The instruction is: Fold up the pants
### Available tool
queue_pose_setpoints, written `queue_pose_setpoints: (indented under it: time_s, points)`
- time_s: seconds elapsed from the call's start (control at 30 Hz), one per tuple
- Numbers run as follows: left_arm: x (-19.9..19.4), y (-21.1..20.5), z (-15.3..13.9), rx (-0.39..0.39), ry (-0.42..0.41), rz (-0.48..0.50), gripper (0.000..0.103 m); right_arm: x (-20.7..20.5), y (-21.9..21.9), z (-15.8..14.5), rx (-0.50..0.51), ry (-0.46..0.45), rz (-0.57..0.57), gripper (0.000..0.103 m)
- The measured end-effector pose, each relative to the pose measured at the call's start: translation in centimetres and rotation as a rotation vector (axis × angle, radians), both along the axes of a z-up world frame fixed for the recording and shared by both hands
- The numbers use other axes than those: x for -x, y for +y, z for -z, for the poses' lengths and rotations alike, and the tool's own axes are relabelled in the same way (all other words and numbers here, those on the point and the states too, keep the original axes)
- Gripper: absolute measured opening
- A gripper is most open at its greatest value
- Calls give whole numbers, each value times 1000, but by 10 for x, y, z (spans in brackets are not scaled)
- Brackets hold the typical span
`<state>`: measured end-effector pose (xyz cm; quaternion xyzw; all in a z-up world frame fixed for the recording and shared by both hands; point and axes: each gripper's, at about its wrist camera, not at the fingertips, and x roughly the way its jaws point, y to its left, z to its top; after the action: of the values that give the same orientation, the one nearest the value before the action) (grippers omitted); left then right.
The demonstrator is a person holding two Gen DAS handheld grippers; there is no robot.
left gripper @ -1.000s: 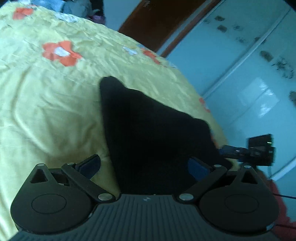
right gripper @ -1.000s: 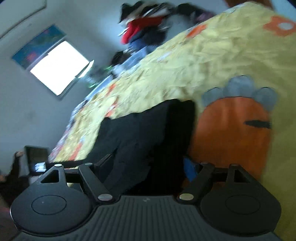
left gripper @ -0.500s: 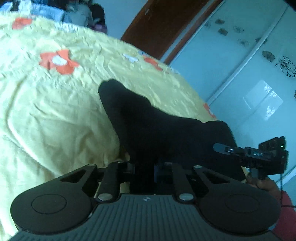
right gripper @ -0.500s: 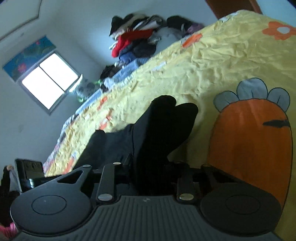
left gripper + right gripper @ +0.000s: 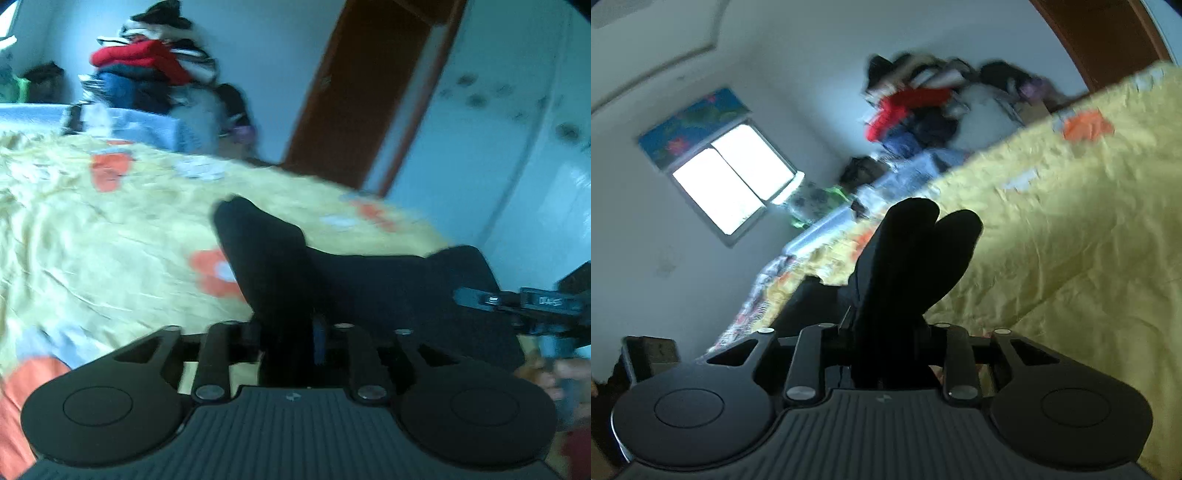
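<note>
Bunching black pants (image 5: 280,280) between both grippers' jaws

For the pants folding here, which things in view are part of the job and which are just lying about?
Part of the job:
- black pants
- left tool, gripping the pants
- right tool, gripping the pants
- yellow bedspread, the folding surface

Just lying about:
- clothes pile
- door
- window
- wardrobe

A home bedroom is shown: a bed (image 5: 110,229) is covered by a yellow flowered spread, clothes (image 5: 916,107) are heaped at its far end, a window (image 5: 735,177) is set in a white wall, and a brown wooden door (image 5: 354,96) stands beside a white wardrobe (image 5: 498,147).
</note>
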<state>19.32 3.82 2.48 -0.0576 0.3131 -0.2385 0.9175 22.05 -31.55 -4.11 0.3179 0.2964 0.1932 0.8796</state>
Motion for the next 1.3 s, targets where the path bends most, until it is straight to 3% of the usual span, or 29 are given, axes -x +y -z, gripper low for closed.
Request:
queue_pose_setpoints:
  time_s: [0.03, 0.1, 0.2, 0.23, 0.33, 0.4, 0.43, 0.5, 0.53, 0.57, 0.6, 0.67, 0.73, 0.83, 0.9, 0.97, 1.03, 1.07, 1.3]
  points:
    - [-11, -1, 9, -74, 21, -43, 42, -12, 3, 10, 51, 67, 33, 43]
    - [-19, 3, 26, -189, 69, -117, 42, -18, 6, 22, 191, 163, 144, 44]
    - [1, 20, 28, -144, 72, -146, 51, 16, 6, 5, 364, 11, 272, 44]
    - [9, 21, 24, -144, 53, -148, 61, 26, 12, -4, 418, -38, 266, 44]
    - [20, 1, 11, -124, -7, -115, 80, 27, 36, -13, 369, -99, 45, 44]
    - [21, -17, 13, -121, -17, -48, 94, 19, 53, -5, 331, -79, -86, 42]
    - [19, -28, 20, -161, -14, -36, 98, 13, 63, 3, 378, -41, -107, 41]
    - [10, -42, 41, -267, 24, -48, 90, 5, 70, 16, 479, -21, -68, 41]
    - [7, -41, 46, -281, 49, -70, 86, 7, 66, 16, 469, -26, -34, 40]
    - [10, -33, 44, -233, 60, -79, 82, 10, 65, 12, 453, -9, 4, 40]
    - [17, -25, 37, -181, 56, -89, 83, 19, 67, 3, 463, -21, 36, 43]
    - [32, -20, 26, -173, 7, -101, 89, 42, 78, -11, 503, -102, 8, 44]
    - [44, -22, 26, -211, -41, -101, 103, 51, 90, -8, 508, -106, -48, 51]
    - [32, -41, 48, -328, 1, -94, 100, 38, 98, 15, 559, -38, -45, 55]
    - [35, -34, 46, -265, 27, -122, 94, 43, 94, 10, 530, -27, 17, 55]
    - [46, -28, 36, -228, 3, -135, 96, 61, 92, -6, 511, -29, 82, 61]
    - [62, -27, 28, -263, -20, -169, 98, 83, 94, -18, 459, -47, 128, 95]
    - [70, -28, 25, -277, -21, -182, 98, 95, 94, -20, 433, -42, 138, 101]
    - [111, -44, 26, -324, 10, -192, 101, 135, 122, -38, 330, 88, 81, 103]
